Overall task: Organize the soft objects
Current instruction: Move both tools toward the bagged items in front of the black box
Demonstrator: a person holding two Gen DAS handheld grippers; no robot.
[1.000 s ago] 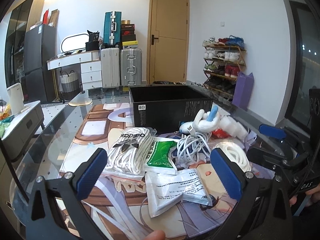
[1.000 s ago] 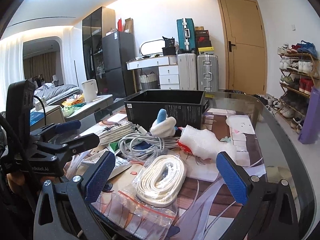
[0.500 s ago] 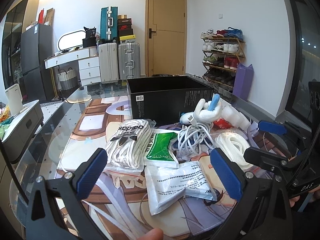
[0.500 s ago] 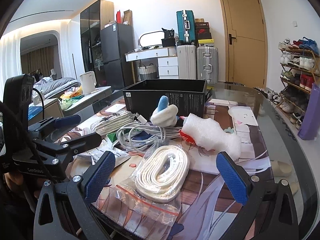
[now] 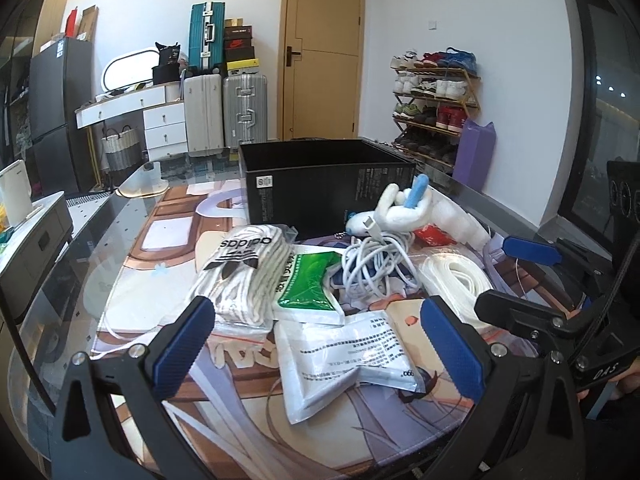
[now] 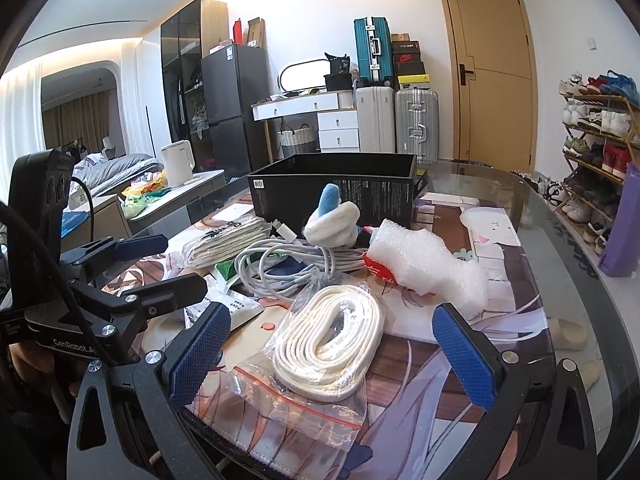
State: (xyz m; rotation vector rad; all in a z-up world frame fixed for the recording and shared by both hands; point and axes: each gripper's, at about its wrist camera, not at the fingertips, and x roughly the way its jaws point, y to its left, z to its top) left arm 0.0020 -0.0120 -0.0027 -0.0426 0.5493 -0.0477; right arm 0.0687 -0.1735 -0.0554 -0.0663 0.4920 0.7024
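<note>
A black open box point(image 5: 324, 184) point(image 6: 336, 196) stands on the printed mat. In front of it lie a white and blue plush toy point(image 5: 400, 212) point(image 6: 334, 224), a tangle of white cable point(image 5: 372, 264) point(image 6: 280, 268), a bubble-wrap bundle point(image 6: 424, 264), a bagged white strap coil point(image 6: 332, 344) point(image 5: 456, 284), a bagged Adidas lace bundle point(image 5: 244, 276), a green pack point(image 5: 310, 284) and a white printed pouch point(image 5: 348, 360). My left gripper point(image 5: 316, 352) hangs open above the white pouch. My right gripper point(image 6: 332, 356) is open over the strap bag.
The glass table's edge point(image 6: 580, 300) curves close on the right. A shoe rack point(image 5: 436, 96) and a purple bag point(image 6: 620, 224) stand beyond it. Suitcases point(image 5: 224, 112) and a door point(image 5: 324, 52) are at the back.
Both grippers have dropped slightly and edged forward toward the pile; the objects look nearer. Nothing on the mat has moved and both jaws remain apart.
</note>
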